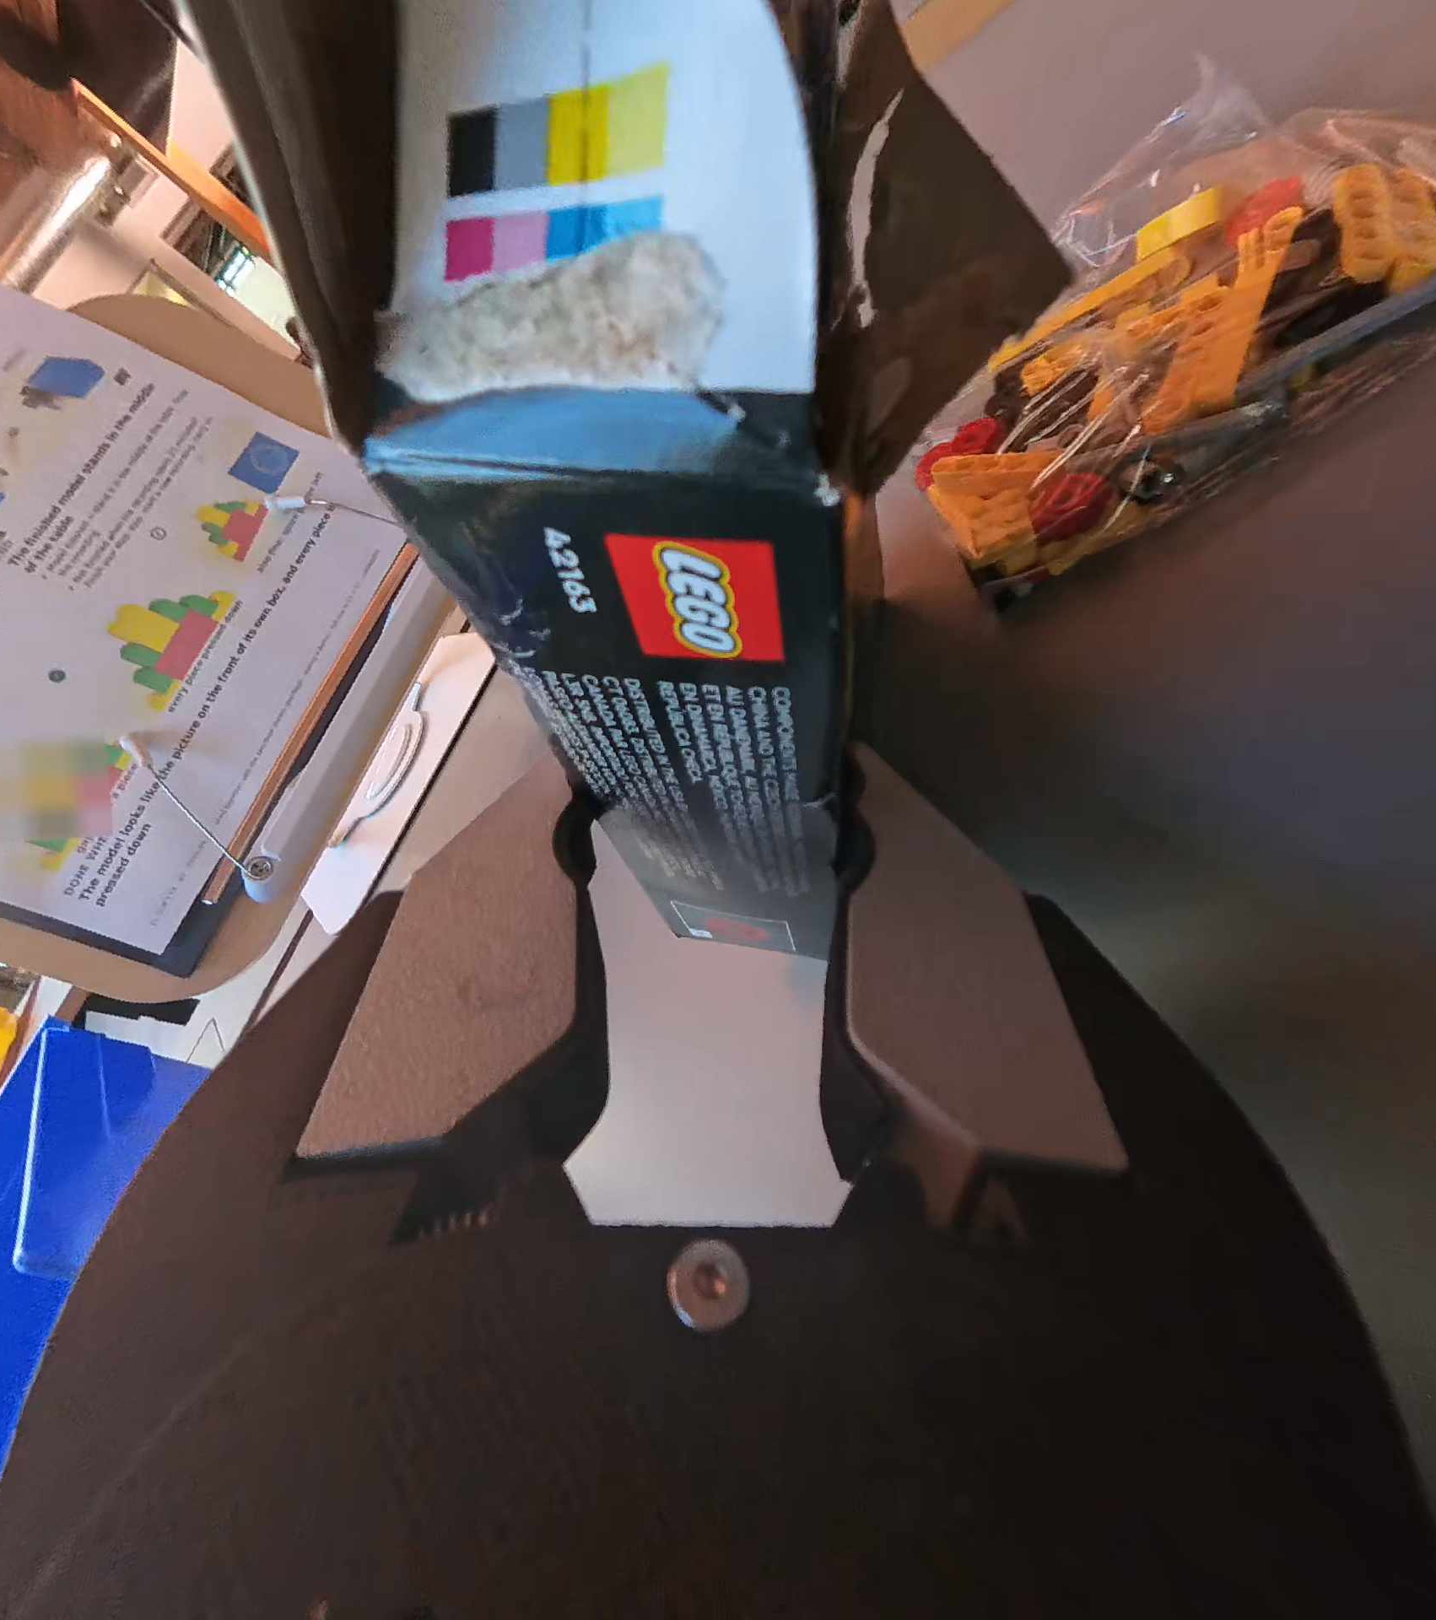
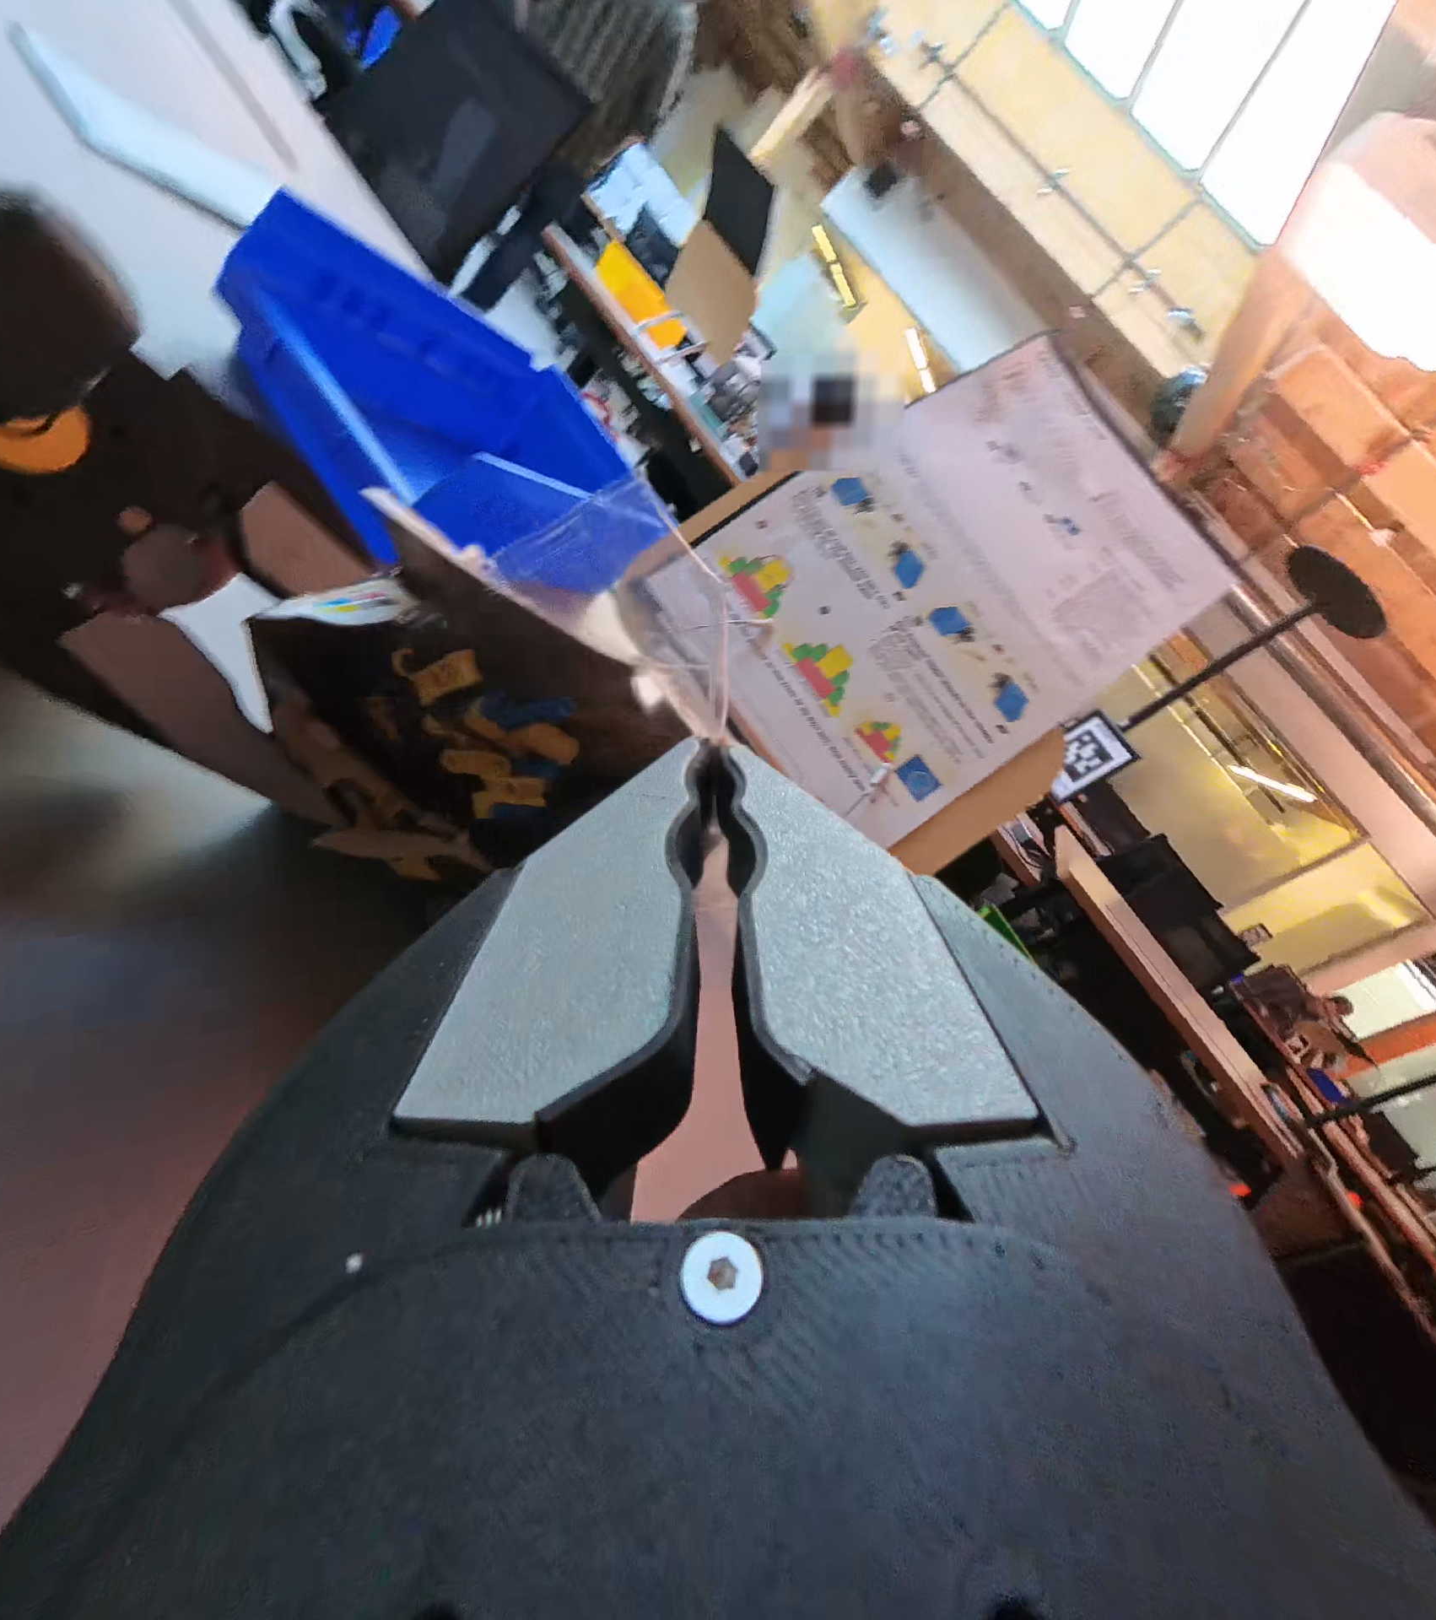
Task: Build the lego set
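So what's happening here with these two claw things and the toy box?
A person is working two handheld grippers to unpack a building set. The left gripper is shut on the black set box, whose end flap is torn open. The right gripper pinches the clear plastic of a parts bag and lifts it. Another bag of yellow and red pieces lies on the table. An instruction sheet stands behind. No building yet.

Workshop interior, daylit, cluttered.
Dark tabletop [image 2: 39,1008] in foreground; blue bin [image 2: 399,394] and propped instruction board [image 2: 942,596] behind; shelving [image 2: 1223,1052] along right side; bright windows [image 2: 1223,96] overhead; white wall [image 2: 13,105] at left.
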The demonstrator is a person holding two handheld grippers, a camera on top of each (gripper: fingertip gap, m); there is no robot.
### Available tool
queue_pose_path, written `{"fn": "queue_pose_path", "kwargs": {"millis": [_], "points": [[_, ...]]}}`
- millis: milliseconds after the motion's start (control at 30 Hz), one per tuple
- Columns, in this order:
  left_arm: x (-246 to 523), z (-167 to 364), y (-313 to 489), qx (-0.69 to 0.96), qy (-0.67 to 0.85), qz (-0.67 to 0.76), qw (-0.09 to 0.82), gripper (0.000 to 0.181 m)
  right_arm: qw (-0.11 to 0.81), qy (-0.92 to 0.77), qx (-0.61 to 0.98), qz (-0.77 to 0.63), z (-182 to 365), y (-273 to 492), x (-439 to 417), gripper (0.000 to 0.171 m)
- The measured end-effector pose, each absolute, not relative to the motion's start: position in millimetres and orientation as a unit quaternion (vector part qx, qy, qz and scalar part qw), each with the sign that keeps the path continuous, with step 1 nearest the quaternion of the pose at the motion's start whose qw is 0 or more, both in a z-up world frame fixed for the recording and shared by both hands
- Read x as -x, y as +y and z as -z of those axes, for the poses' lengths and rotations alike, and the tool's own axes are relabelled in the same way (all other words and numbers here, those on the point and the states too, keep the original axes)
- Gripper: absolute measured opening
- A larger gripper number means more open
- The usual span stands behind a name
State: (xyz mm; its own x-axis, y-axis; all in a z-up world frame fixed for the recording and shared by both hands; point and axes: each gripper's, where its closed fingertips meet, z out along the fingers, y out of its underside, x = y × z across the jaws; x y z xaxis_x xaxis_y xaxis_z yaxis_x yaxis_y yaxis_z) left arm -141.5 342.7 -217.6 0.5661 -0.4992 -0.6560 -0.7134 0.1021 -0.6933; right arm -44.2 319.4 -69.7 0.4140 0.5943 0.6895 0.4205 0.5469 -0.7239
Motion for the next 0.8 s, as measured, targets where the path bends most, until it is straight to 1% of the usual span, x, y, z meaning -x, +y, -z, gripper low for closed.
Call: {"fn": "queue_pose_path", "kwargs": {"millis": [133, 233, 333, 467, 533, 633, 733, 800], "points": [[149, 217, 347, 0.681, 0.434, -0.084, 0.584, 0.052, 0.731, -0.472, 0.487, -0.079, 39, 332, 13, 0.000], [159, 217, 352, 0.699, 0.407, -0.075, 0.583, 0.052, 0.737, -0.435, 0.507, -0.104, 27, 343, -9, 0.000], [167, 217, 356, 0.716, 0.380, -0.064, 0.582, 0.052, 0.731, -0.416, 0.532, -0.100, 28, 359, -26, 0.000], [174, 216, 359, 0.725, 0.365, -0.069, 0.580, 0.052, 0.699, -0.432, 0.561, -0.101, 41, 370, -33, 0.000], [175, 216, 359, 0.723, 0.366, -0.072, 0.582, 0.051, 0.675, -0.447, 0.575, -0.117, 47, 368, -32, 0.000], [176, 216, 360, 0.724, 0.363, -0.077, 0.581, 0.052, 0.614, -0.472, 0.607, -0.176, 61, 360, -26, 0.000], [179, 216, 361, 0.727, 0.358, -0.077, 0.581, 0.052, 0.534, -0.471, 0.645, -0.275, 79, 353, -20, 0.000], [180, 216, 361, 0.729, 0.356, -0.079, 0.580, 0.052, 0.469, -0.451, 0.686, -0.327, 101, 359, -19, 0.000]]}}
